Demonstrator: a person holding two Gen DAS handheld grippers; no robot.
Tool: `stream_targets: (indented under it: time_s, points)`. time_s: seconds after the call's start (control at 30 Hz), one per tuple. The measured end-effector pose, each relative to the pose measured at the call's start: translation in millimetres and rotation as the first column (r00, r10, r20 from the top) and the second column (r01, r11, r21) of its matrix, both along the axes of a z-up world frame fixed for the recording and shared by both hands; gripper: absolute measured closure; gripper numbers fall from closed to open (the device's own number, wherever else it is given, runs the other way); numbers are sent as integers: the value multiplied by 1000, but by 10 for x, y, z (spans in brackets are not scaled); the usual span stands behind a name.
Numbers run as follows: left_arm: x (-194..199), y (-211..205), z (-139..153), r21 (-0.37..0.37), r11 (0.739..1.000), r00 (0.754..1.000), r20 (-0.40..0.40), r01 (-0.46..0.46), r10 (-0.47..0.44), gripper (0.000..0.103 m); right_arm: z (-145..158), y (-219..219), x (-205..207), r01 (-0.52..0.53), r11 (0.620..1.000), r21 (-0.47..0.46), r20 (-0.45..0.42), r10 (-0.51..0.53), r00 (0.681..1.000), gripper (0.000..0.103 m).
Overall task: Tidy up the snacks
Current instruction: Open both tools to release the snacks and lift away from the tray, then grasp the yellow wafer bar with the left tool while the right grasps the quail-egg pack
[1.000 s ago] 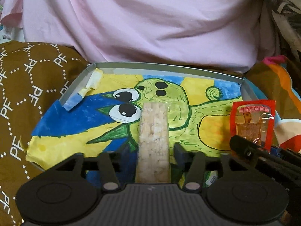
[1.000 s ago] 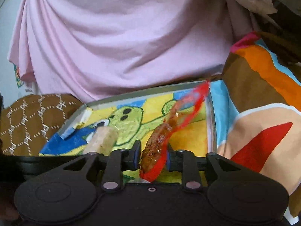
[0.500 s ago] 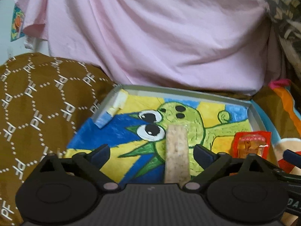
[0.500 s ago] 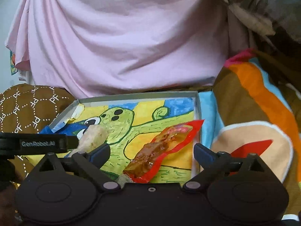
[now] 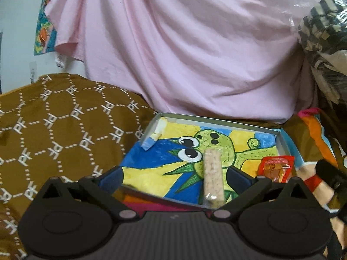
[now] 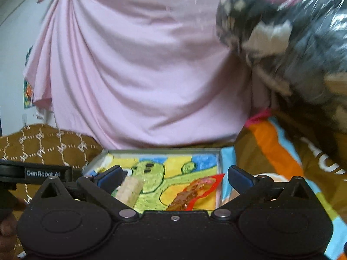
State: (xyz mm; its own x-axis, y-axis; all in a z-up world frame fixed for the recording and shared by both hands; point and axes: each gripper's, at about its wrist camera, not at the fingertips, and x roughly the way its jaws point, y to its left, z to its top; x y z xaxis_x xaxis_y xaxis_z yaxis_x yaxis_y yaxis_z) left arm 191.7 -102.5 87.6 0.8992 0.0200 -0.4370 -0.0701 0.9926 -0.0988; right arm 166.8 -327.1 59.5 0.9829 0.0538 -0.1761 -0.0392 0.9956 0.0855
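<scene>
Both my grippers, left [image 5: 173, 176] and right [image 6: 174, 176], have just opened wide, leaving rice bar [image 5: 213, 174] and red packet [image 5: 276, 169] lying on the tray [image 5: 216, 122].

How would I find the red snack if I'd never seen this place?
Look for the shallow tray painted with a green cartoon creature. Two snacks lie in it; the red packet sits by the right wall. The rice bar beside it is pale in a clear wrapper, while this one is bright red with something brown inside.

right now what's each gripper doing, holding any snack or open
Left gripper: open, jaws just opened, puffed rice bar lies loose in the tray.
Right gripper: open, jaws just opened, red snack packet released.
</scene>
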Motion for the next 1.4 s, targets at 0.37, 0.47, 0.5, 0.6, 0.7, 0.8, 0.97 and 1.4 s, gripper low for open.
stream_targets:
  time_s: [0.37,0.47,0.5,0.6,0.7,0.8,0.97,1.4]
  points:
    - [-752,267,-66,47,998,999,36,32,-34,0,78,171,-802,41,999,21,72,-43,997,1]
    - [-938,334,-110,57,998,999,34,40,-42,0,18,209,-1016,63,998,18,58,-64,996,1]
    - [-993,355,-127,61,997,998,32,44,-46,0,-2,211,-1095,70,997,21,49,-71,996,1]
    - [-1155,431,-205,70,996,998,12,60,-61,0,-73,224,-1311,80,996,29,8,-81,997,1]
    - [-1283,518,-304,67,994,996,-19,83,-81,0,-142,265,-1492,98,995,29,-58,-96,994,1]
    - [-1414,597,-407,57,991,992,-41,124,-122,0,-206,329,-1641,109,994,29,-118,-105,988,1]
    - [-1520,682,-588,69,985,985,-88,157,-150,0,-314,417,-1787,114,993,33,-201,-105,974,1]
    - [-1327,764,-984,46,963,936,-250,267,-248,0,-624,661,-1540,25,999,-29,-411,-35,911,1]
